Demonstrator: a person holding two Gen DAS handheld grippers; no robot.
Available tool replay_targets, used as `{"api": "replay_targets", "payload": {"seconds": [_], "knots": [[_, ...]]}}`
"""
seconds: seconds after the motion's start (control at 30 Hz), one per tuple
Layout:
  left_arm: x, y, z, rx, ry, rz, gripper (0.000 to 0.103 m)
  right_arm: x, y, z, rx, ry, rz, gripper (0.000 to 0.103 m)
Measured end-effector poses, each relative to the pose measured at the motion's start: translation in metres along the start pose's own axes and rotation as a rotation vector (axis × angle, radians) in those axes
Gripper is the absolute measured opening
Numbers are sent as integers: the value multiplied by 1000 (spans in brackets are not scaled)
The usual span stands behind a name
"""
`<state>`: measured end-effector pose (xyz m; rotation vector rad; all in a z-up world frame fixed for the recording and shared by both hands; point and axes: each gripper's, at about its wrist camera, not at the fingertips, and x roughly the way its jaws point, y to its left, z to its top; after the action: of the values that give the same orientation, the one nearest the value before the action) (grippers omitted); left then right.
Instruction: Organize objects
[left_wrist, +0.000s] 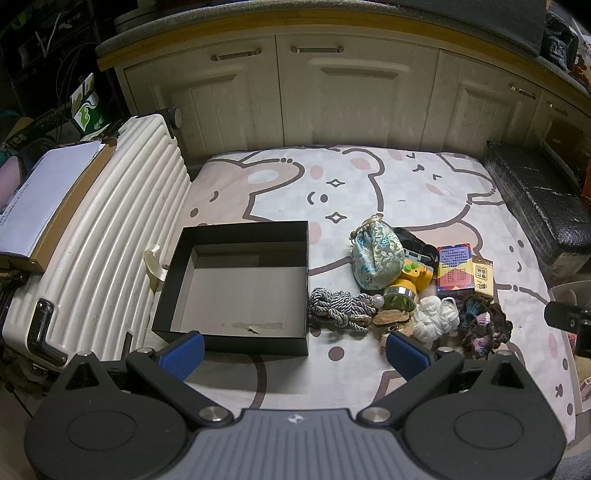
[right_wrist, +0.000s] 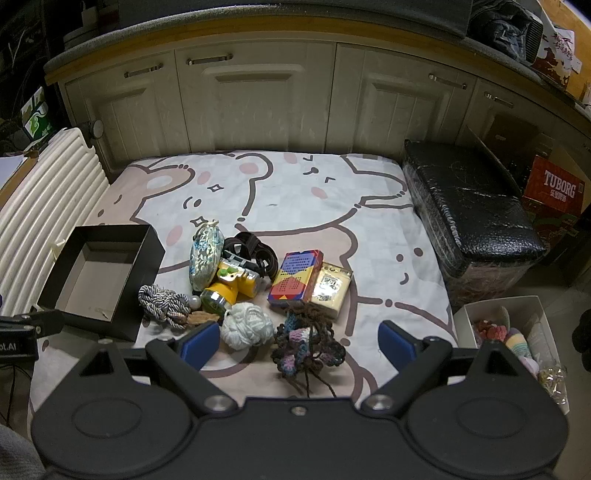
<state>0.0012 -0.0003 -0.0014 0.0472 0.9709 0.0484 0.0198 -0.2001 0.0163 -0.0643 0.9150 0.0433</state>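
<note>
Left wrist view: the black box (left_wrist: 236, 284) sits open on the sheet (left_wrist: 369, 192) with only a scrap of tape on its floor. The left gripper (left_wrist: 293, 352) tilts down over the box's near edge, fingers wide apart and holding nothing. The clutter — pouch (left_wrist: 376, 258), rope (left_wrist: 336, 308), yarn (left_wrist: 436, 317) — lies just right of the box.

Right wrist view: the right gripper (right_wrist: 299, 341) angles down, fingers spread, the crochet piece (right_wrist: 306, 347) lying between them untouched. Only this view shows a white bin (right_wrist: 465, 321) of soft items off the sheet's right edge, and a Tuborg carton (right_wrist: 554, 188).
</note>
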Motion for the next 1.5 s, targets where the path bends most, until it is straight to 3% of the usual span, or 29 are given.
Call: {"api": "replay_targets", "payload": {"seconds": [1.5], "knots": [[0, 1, 0, -43, 5, 24, 103, 0, 1, 1, 1, 3, -5, 93]]}}
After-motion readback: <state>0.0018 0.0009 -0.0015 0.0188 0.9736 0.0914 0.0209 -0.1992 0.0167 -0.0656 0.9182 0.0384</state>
